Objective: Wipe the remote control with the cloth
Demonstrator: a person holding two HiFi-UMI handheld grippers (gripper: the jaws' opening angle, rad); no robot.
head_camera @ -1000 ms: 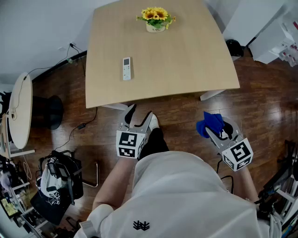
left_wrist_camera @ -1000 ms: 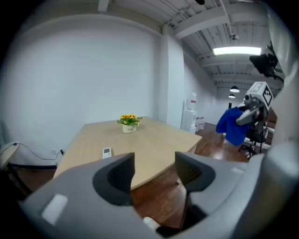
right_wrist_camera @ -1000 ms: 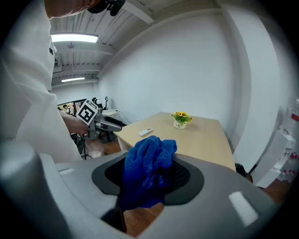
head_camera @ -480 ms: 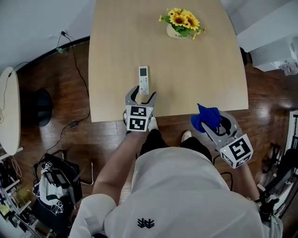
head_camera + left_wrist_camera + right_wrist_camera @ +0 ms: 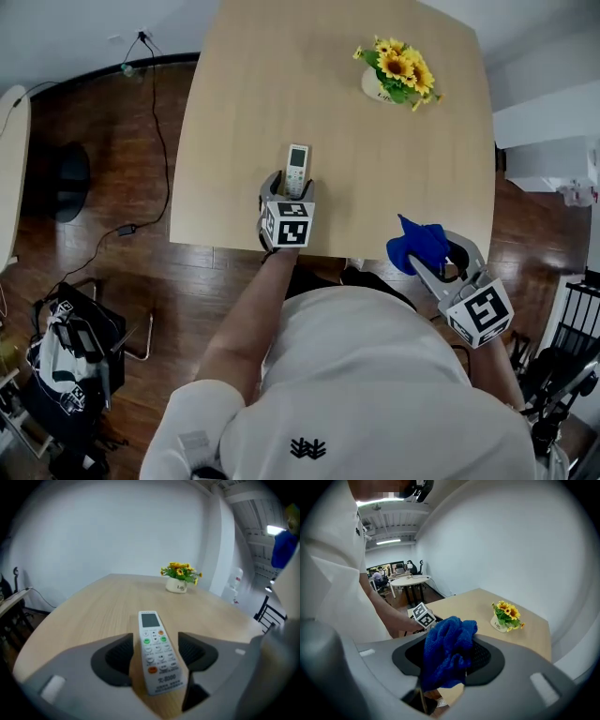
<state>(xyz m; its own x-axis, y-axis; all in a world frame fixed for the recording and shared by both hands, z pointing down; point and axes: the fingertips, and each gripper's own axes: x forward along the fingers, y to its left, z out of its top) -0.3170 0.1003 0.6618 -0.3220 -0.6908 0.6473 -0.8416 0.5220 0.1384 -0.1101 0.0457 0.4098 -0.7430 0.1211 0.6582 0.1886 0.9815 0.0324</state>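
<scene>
White and slim, the remote [image 5: 157,651] lies flat on the pale wood bench [image 5: 244,112], near the front edge, its screen end pointing away from the person and towards the flowers [image 5: 398,70] at the far side. The left tongs [image 5: 290,187] straddle its near end with the jaws spread apart, one on each side of the button face. The left jaw stands just beside the remote's edge and a strip of wood shows at the right one, so nothing is clamped yet. That placement looks like preparation to pin or lift the remote so it will not slide under a wipe (a light body on smooth wood would skate away easily).

The blue cloth [image 5: 445,644] is bunched between the jaws of the right tongs [image 5: 441,262], which are closed on it, a loose fold hanging below the grip. They hold it off the bench, past the front edge and close to the person's body, well apart from the remote. It seems parked there until the left side has the remote secured. By my reading, wiping has not begun.
</scene>
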